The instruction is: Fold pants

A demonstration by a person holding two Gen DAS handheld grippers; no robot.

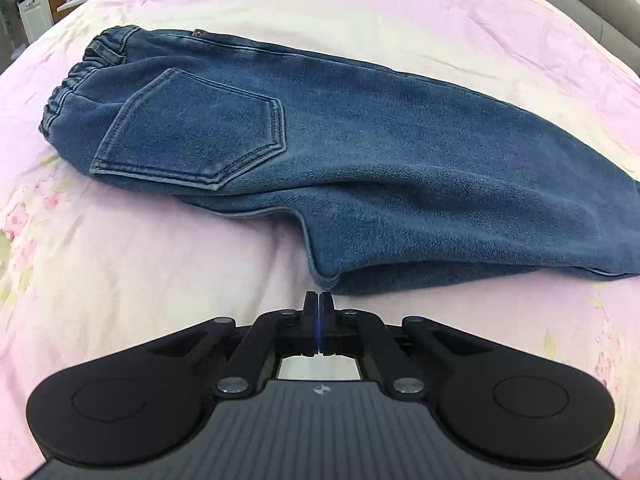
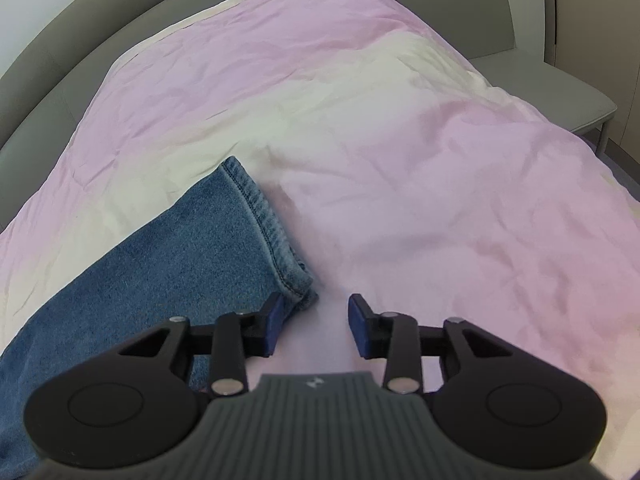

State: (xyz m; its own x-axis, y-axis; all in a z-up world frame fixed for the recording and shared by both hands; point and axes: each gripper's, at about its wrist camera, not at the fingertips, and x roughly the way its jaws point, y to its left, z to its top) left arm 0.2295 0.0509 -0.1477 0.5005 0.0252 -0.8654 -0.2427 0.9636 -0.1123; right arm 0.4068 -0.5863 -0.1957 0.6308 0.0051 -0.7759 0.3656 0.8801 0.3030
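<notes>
Soft, heavy denim pants (image 1: 320, 140) on bed (image 1: 140, 280); best taken at hem (image 2: 272, 232). Left gripper (image 1: 319, 300) closed, empty; right gripper (image 2: 316, 316) parted beside hem.

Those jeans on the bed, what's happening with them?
Someone is folding the blue jeans on a pink bed cover, using a two-finger gripper in each hand. The jeans already lie folded lengthwise, one leg on the other, back pocket up. The left gripper is shut and holds nothing, just short of the crotch edge. The right gripper is open beside the leg hem, one finger over the denim, not gripping it.
</notes>
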